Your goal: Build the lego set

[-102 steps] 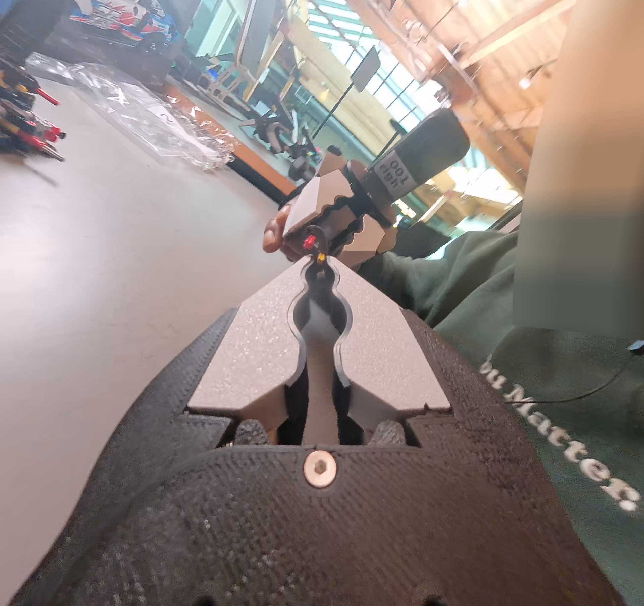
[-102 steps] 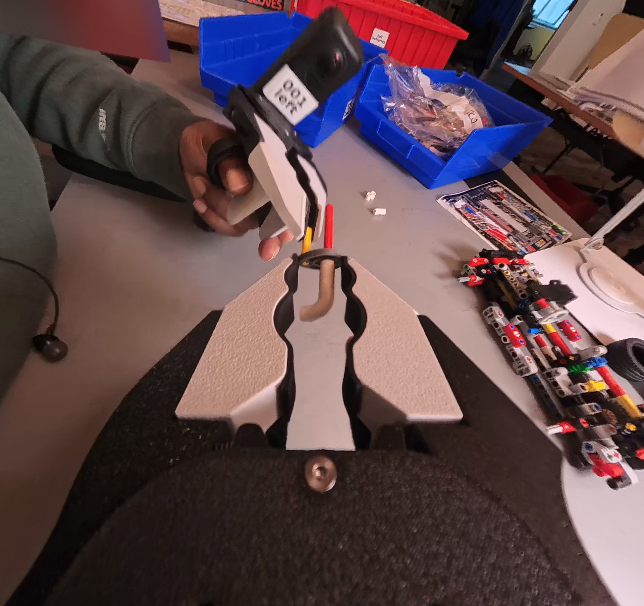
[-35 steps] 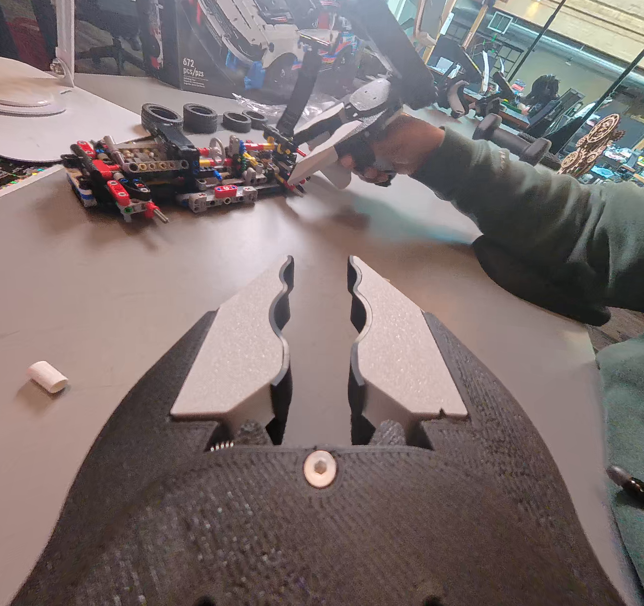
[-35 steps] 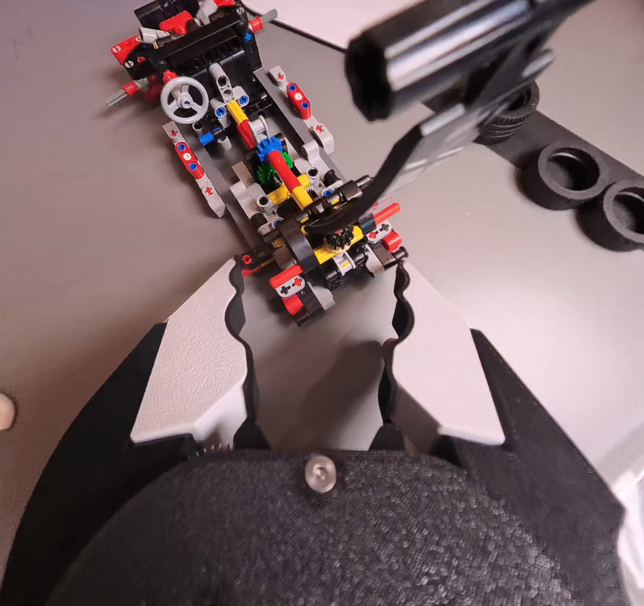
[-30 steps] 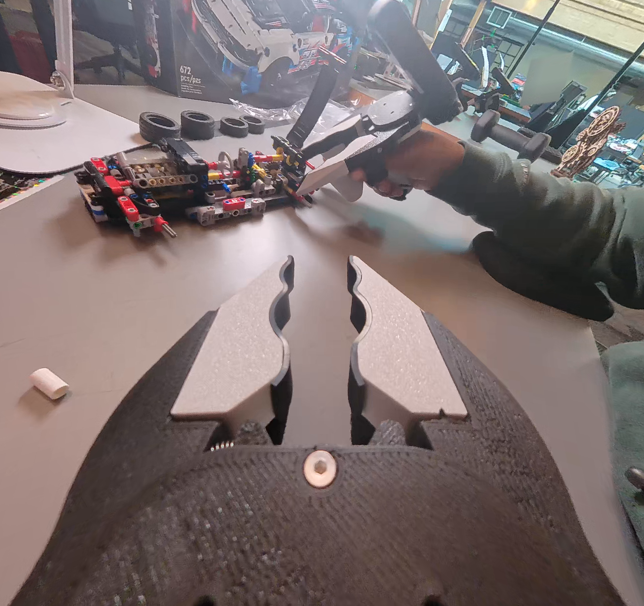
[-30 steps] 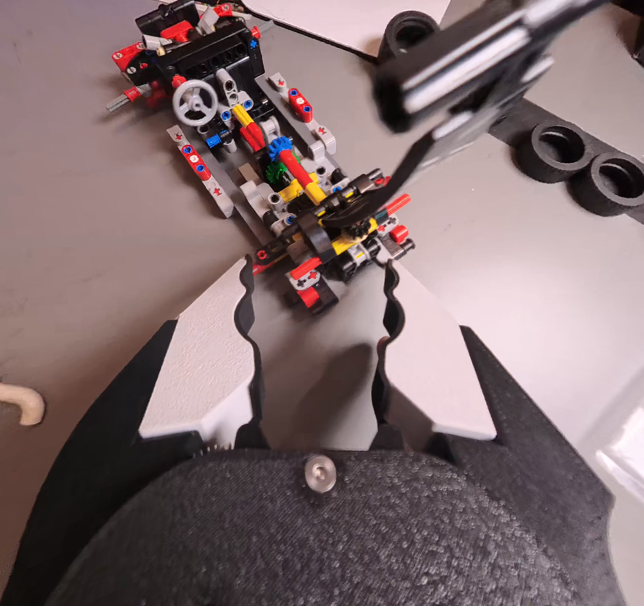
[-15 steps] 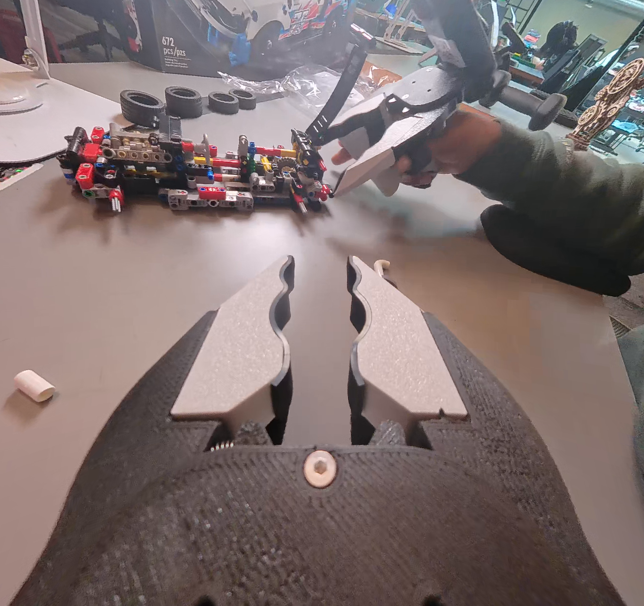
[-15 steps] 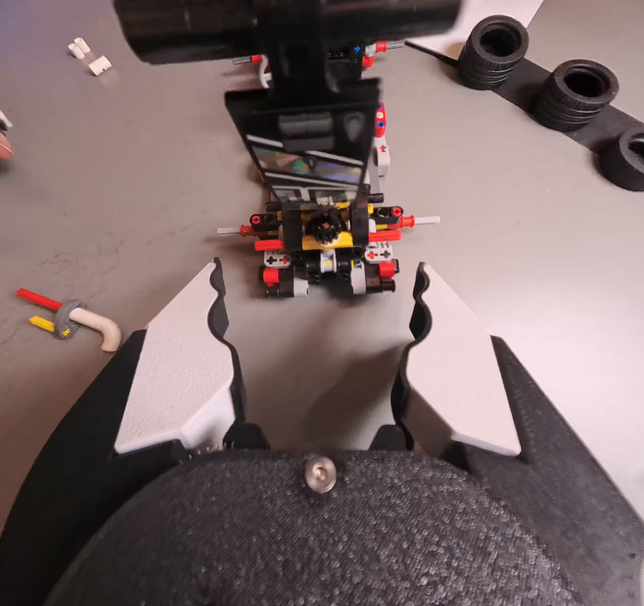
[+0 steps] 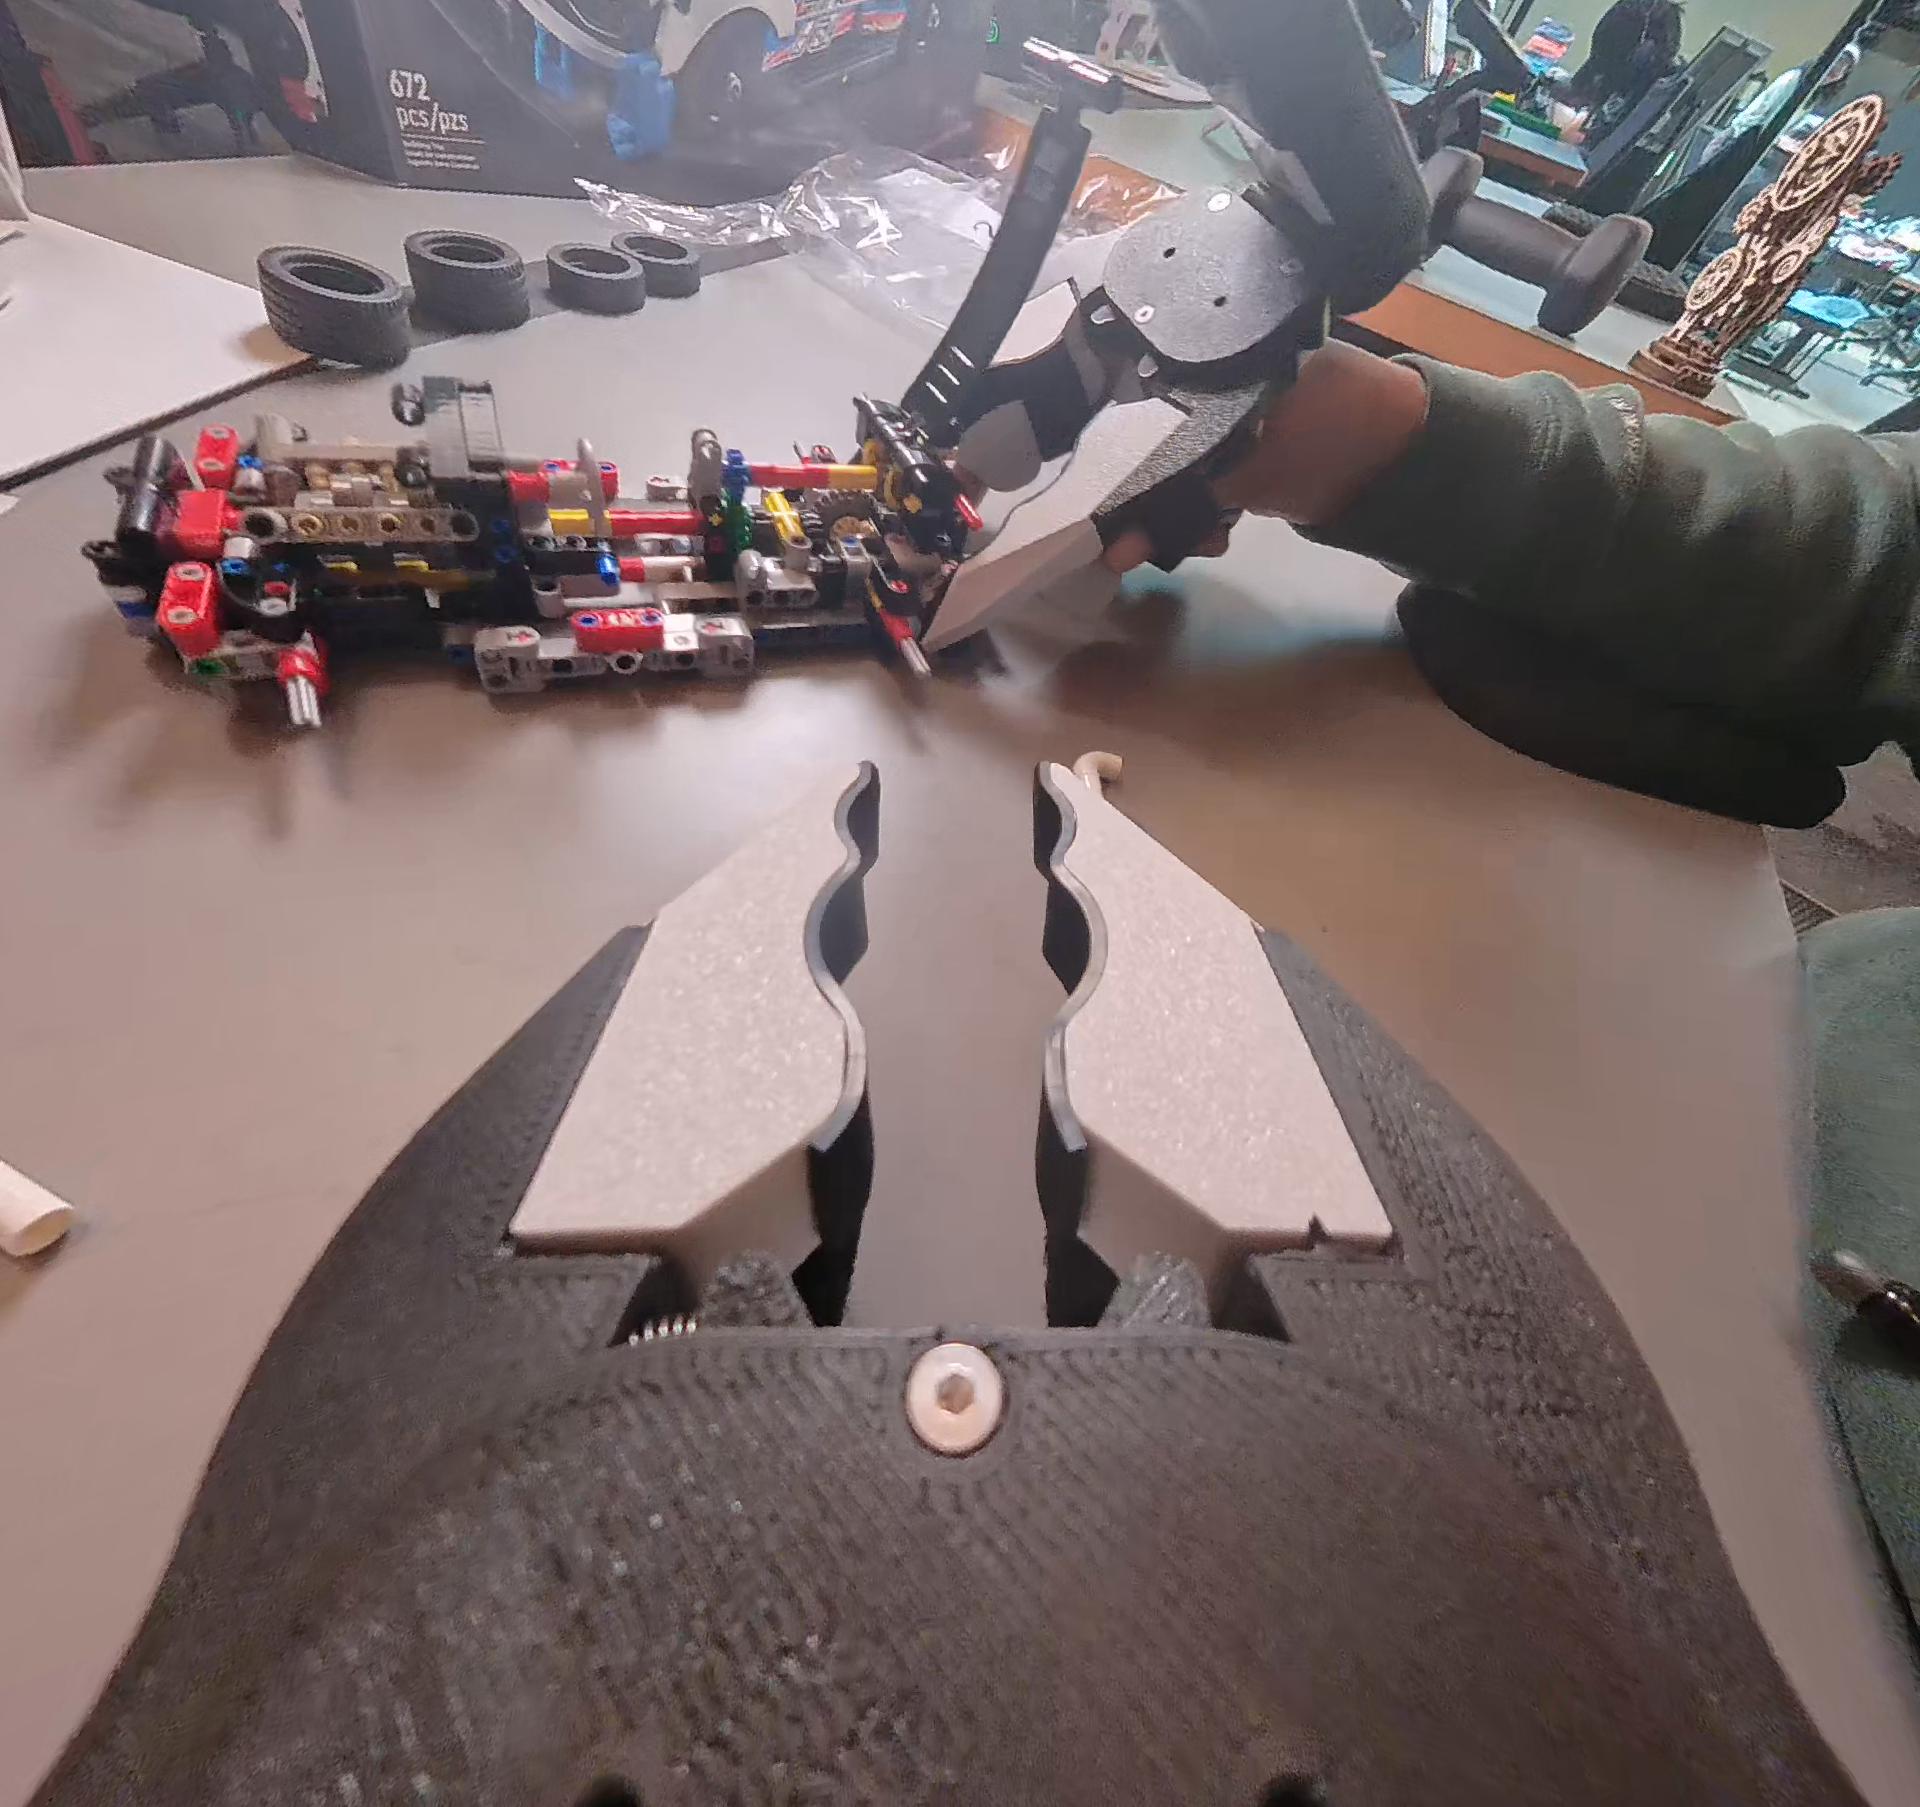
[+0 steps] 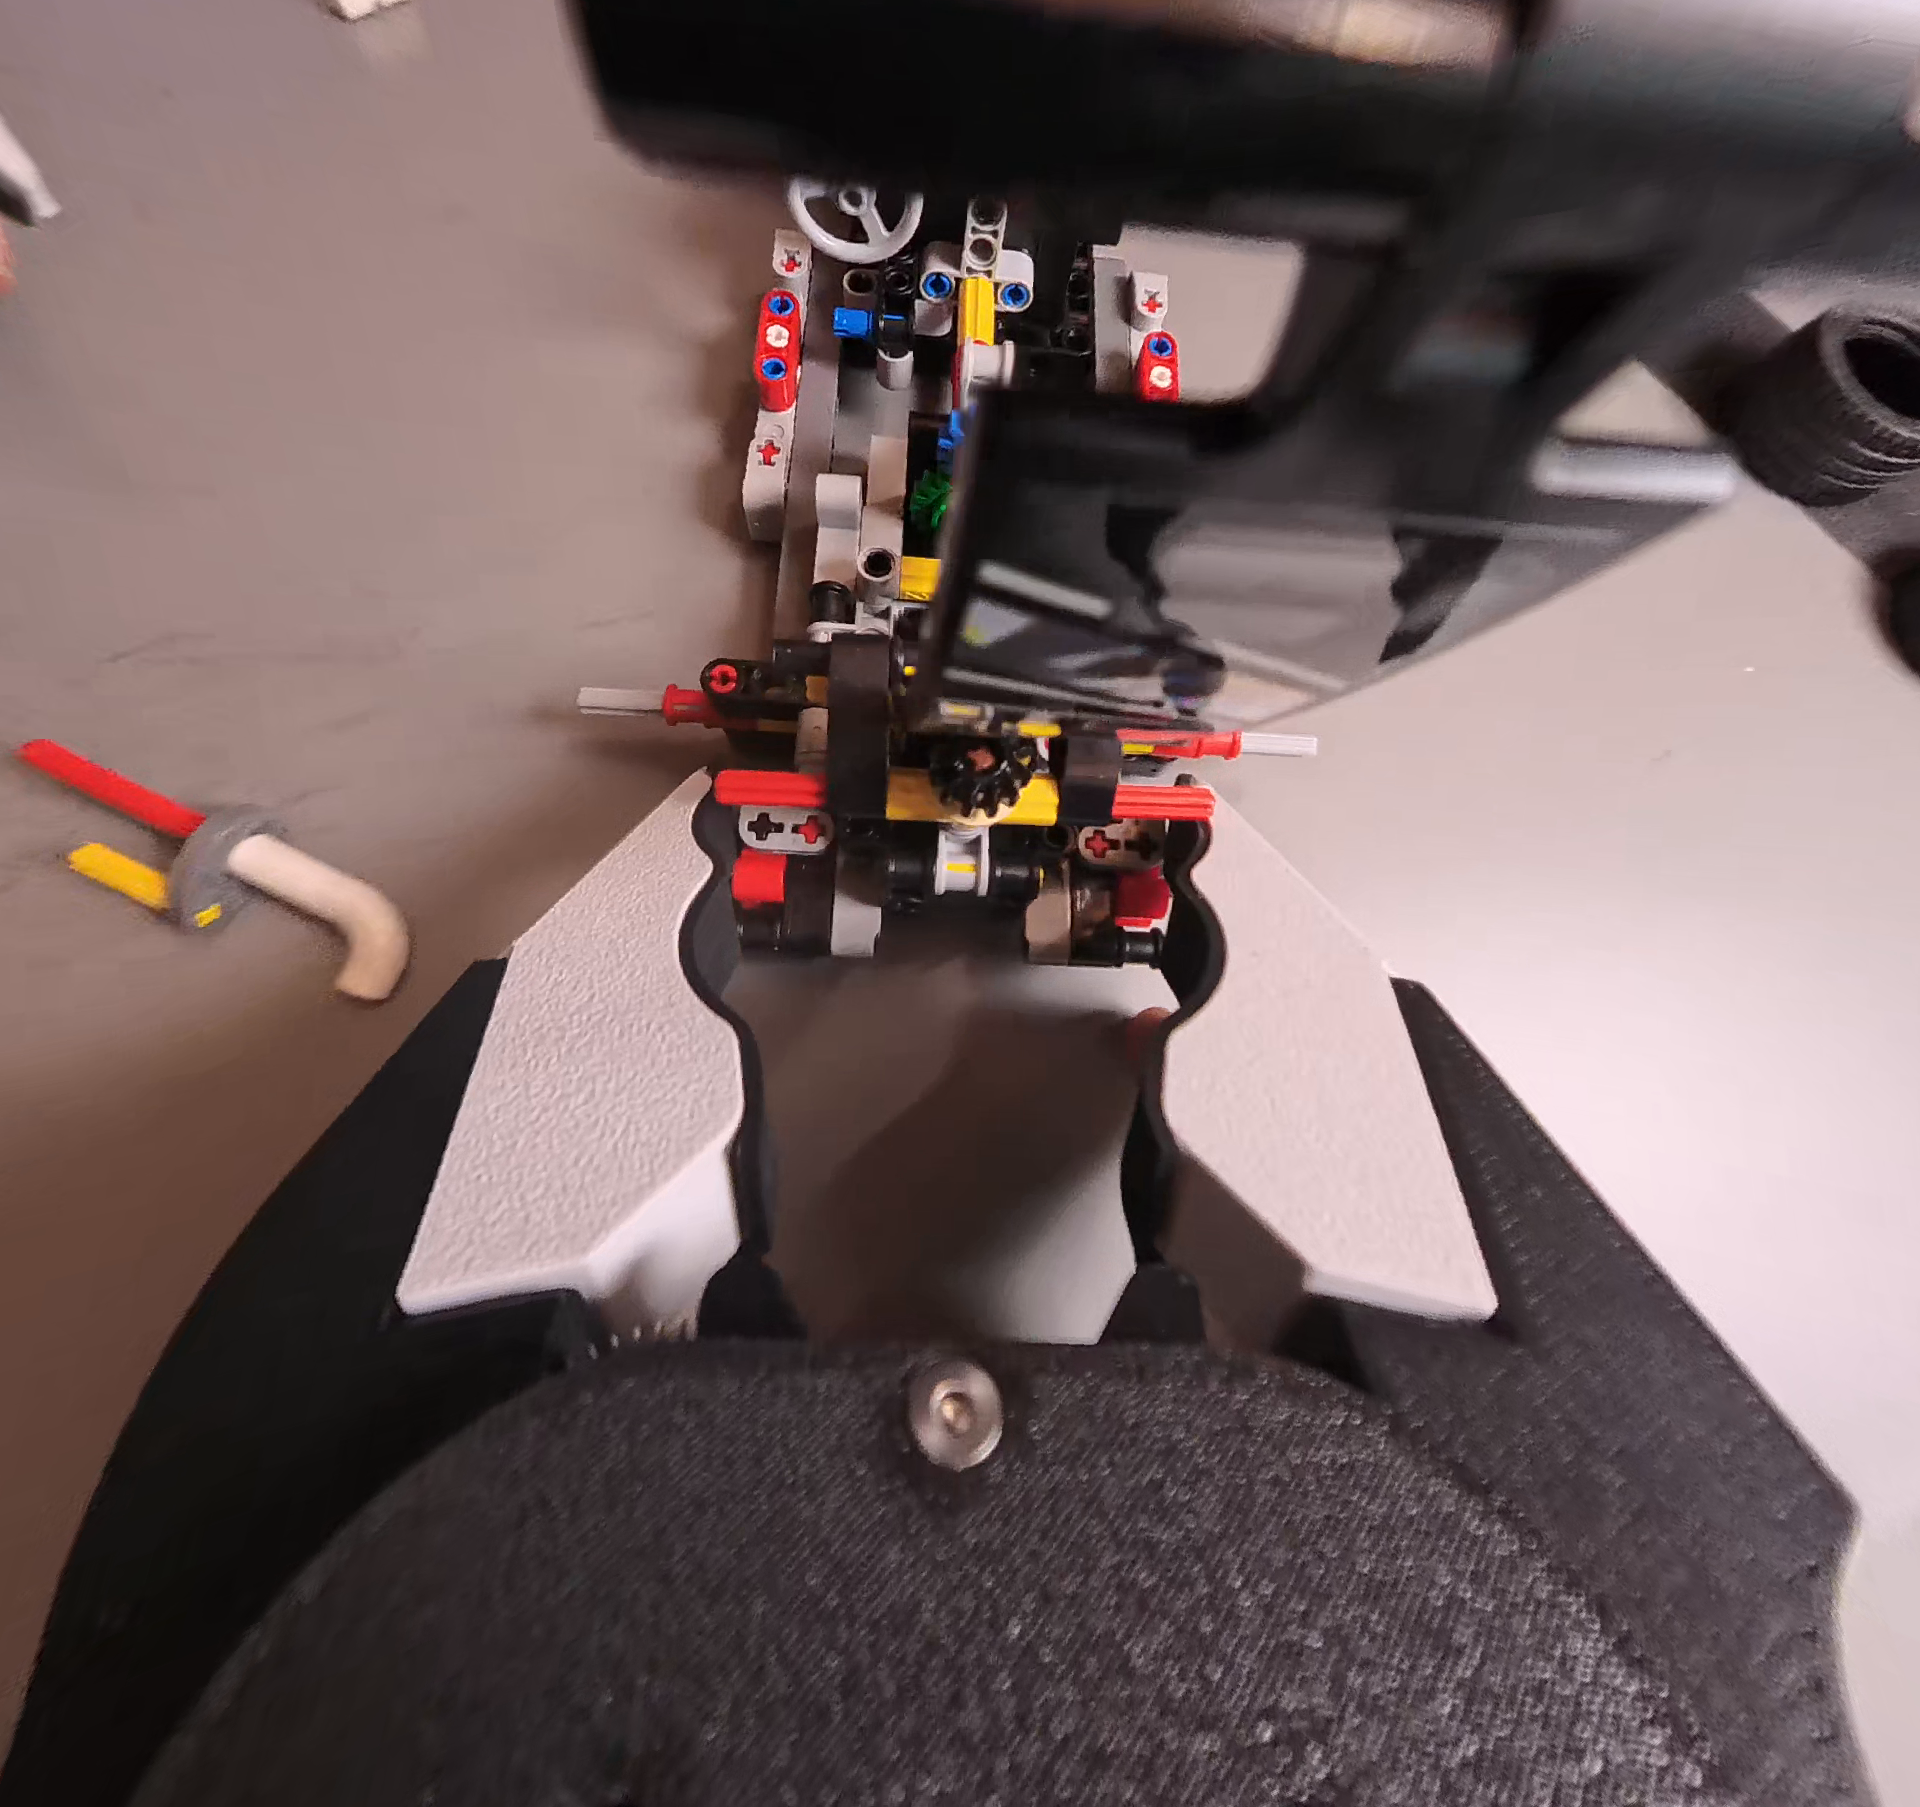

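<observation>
Right wrist view: wide jaws clamped on a toy chassis, its far half masked.
Right gripper [image 10: 951, 822] spread wide, pads set against both flanks of the multicoloured brick-built car chassis [image 10: 831, 510] at its near end, on the grey table [image 10: 312, 510]; chassis front at 12 o'clock hidden behind a blurred black mount [image 10: 1039, 43]. Left gripper [image 9: 956, 791] part open, gripping nothing, over bare table. Beige hooked tube [image 9: 1101, 765] mostly hidden behind its fingertip at 1 o'clock. White cylinder [image 9: 26, 1222] cut off at the 8 o'clock edge.

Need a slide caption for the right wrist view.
Right gripper closed around the rear end of a brick-built car chassis on a grey table.
</observation>
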The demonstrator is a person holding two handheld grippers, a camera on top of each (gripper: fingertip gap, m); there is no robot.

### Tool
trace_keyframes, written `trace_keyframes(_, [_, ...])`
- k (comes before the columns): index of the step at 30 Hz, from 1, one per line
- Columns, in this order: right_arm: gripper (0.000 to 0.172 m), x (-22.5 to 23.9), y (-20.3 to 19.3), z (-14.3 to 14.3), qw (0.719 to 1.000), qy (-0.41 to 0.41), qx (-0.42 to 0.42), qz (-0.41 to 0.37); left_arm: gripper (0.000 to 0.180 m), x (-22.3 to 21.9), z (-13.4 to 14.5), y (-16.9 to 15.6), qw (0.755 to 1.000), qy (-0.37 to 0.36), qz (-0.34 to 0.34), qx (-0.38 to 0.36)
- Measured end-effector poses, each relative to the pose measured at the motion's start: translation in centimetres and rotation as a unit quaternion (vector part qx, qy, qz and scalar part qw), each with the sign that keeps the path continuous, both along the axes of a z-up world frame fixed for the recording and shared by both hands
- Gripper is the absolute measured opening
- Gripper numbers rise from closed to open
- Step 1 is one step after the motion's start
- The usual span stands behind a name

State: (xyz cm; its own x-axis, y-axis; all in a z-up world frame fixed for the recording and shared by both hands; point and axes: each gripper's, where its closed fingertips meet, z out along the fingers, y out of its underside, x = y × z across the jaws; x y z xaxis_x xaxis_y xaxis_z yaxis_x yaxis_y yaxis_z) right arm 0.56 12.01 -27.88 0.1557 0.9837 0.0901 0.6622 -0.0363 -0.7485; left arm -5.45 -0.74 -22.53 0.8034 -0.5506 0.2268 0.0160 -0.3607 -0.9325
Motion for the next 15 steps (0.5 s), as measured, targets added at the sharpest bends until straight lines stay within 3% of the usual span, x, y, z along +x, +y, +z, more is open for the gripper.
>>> trace_keyframes(8, [0.081,0.7,-3.4,0.1,0.999,0.001,-0.006,0.032,0.027,-0.1,-0.1,-0.1,1.000,0.004,0.000,-0.003])
trace_keyframes(15, [0.081,0.8,-4.0,0.1,0.999,0.009,0.002,0.032,0.027,3.1,-1.9,-1.6,0.995,0.060,-0.073,-0.034])
